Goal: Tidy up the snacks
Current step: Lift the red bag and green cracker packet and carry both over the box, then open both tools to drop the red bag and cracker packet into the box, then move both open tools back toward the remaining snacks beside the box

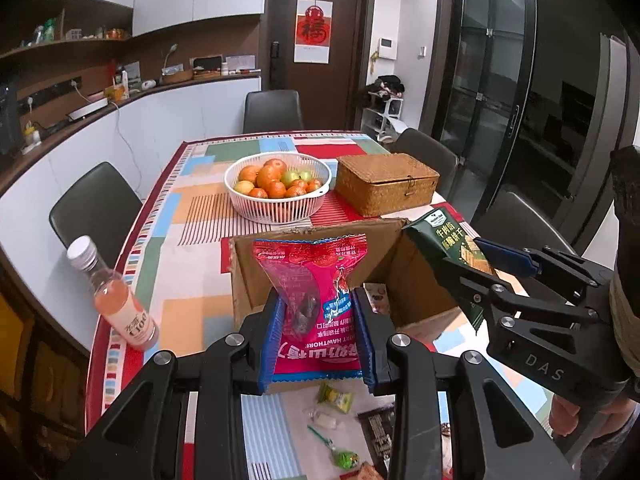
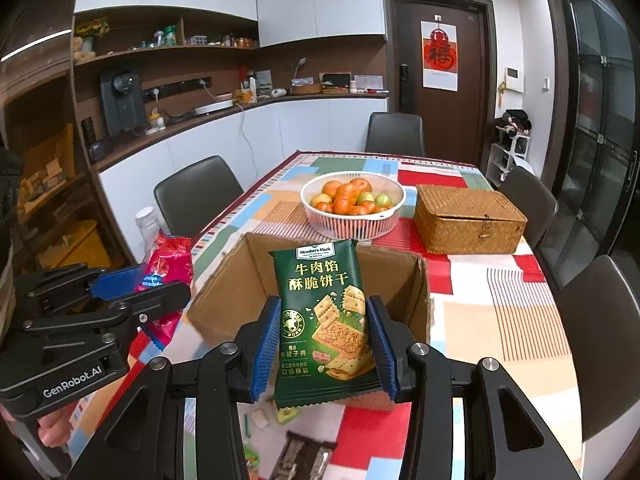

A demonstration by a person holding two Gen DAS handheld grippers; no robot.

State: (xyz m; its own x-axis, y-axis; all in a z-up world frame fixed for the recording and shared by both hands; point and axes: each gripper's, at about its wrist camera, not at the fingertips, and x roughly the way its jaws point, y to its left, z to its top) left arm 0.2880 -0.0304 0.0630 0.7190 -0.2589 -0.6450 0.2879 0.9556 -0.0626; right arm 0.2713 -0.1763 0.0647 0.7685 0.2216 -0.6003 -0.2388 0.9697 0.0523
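Left wrist view is filled by a tabletop (image 1: 192, 312) under a patchwork cloth, with an open cardboard box (image 1: 416, 280) taken as the landmark. Beyond the box, a woven lidded basket (image 1: 386, 184) and a white fruit basket (image 1: 278, 188) are set side by side. To the left of the box, near the tabletop's edge, a bottle of pink drink (image 1: 120, 300) is seen, tilted. On the near side of the box, a red snack packet (image 1: 320, 304) is pinched by the left tool (image 1: 319, 334) and held upright, clear of the tabletop. At the box's right corner, a green biscuit packet (image 1: 444, 258) is pinched by the right tool (image 2: 326, 346), likewise held upright. Nearer than the box, small wrapped sweets (image 1: 335, 398) are scattered on the cloth.
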